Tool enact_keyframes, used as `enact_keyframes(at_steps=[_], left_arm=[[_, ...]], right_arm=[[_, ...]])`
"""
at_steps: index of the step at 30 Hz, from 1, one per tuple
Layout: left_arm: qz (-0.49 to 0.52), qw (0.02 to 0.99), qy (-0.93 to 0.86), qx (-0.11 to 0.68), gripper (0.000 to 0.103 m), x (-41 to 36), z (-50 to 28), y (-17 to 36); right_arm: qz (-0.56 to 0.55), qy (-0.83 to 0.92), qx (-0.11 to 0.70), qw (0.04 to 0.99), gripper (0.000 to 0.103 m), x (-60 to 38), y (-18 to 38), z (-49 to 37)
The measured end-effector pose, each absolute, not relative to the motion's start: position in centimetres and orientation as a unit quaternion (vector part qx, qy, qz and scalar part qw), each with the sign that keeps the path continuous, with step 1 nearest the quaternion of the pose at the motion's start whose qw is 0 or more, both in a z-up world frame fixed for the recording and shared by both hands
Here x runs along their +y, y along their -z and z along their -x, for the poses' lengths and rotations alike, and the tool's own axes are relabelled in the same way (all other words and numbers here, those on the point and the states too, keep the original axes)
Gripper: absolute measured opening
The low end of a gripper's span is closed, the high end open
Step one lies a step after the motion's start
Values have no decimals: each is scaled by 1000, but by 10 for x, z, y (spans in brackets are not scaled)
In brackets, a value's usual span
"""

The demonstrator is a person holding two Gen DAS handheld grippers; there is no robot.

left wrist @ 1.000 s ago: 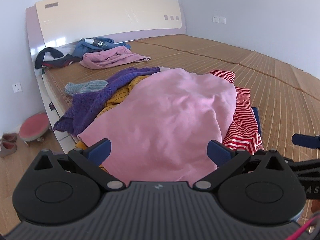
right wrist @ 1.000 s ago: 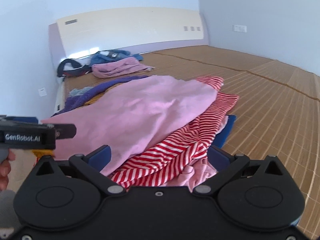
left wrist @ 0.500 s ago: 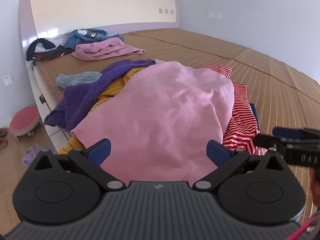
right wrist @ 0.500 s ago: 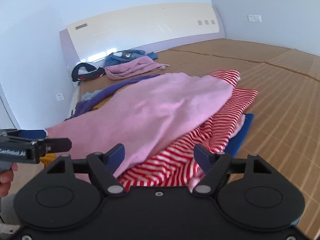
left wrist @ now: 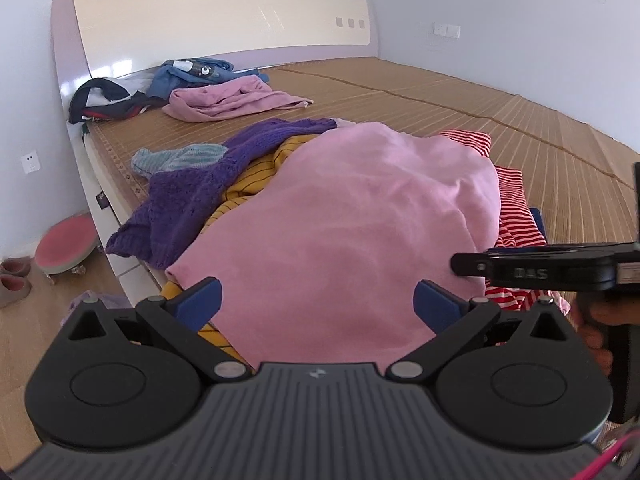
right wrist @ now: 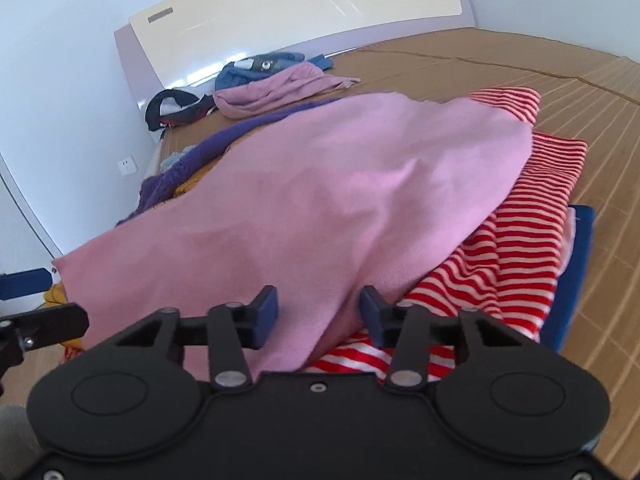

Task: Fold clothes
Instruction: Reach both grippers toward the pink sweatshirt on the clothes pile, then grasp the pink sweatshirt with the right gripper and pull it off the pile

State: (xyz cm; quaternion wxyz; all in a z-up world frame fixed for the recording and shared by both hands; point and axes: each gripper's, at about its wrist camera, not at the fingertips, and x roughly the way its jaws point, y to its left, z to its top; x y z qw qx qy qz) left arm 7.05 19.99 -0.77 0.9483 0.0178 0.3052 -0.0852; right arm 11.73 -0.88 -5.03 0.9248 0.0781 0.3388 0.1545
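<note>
A large pink garment (left wrist: 352, 216) (right wrist: 320, 200) lies on top of a heap of clothes at the near edge of the bed. Under it show a red-and-white striped garment (right wrist: 516, 248) (left wrist: 516, 208), a purple knit (left wrist: 192, 196), a yellow striped piece (left wrist: 252, 184) and a blue piece (right wrist: 576, 264). My left gripper (left wrist: 318, 304) stands wide open just short of the pink garment's near hem. My right gripper (right wrist: 318, 312) is half closed, its jaws astride a raised fold of the pink garment's near edge, still with a gap. It also shows in the left wrist view as the right gripper (left wrist: 520, 270).
The bed (left wrist: 460, 120) has a bamboo mat and a cream headboard (left wrist: 224, 20). More clothes lie near the headboard: a pink piece (left wrist: 236, 98), a blue one (left wrist: 196, 72), a dark one (left wrist: 108, 98). A small round stool (left wrist: 66, 248) and slippers (left wrist: 14, 280) are on the floor at the left.
The right gripper's jaws have narrowed from wide open to half closed and moved in over the pink garment's near edge. The left gripper stayed open and shifted slightly.
</note>
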Motion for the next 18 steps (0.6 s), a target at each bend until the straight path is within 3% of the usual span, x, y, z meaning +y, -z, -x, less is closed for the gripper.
enact_keyframes(at_steps=[2, 3, 6, 18], left_arm=[[-20, 947, 86, 308, 103, 199, -73, 11], [-21, 947, 87, 308, 103, 199, -74, 12], [-23, 946, 91, 311, 103, 196, -76, 16], [-30, 947, 109, 302, 103, 183, -65, 11]], right_arm=[[-60, -152, 335, 928, 33, -4, 54, -118], [-57, -156, 333, 928, 18, -4, 55, -117], [-51, -159, 319, 933, 7, -3, 55, -113], [-88, -140, 204, 965, 4, -40, -10, -67]])
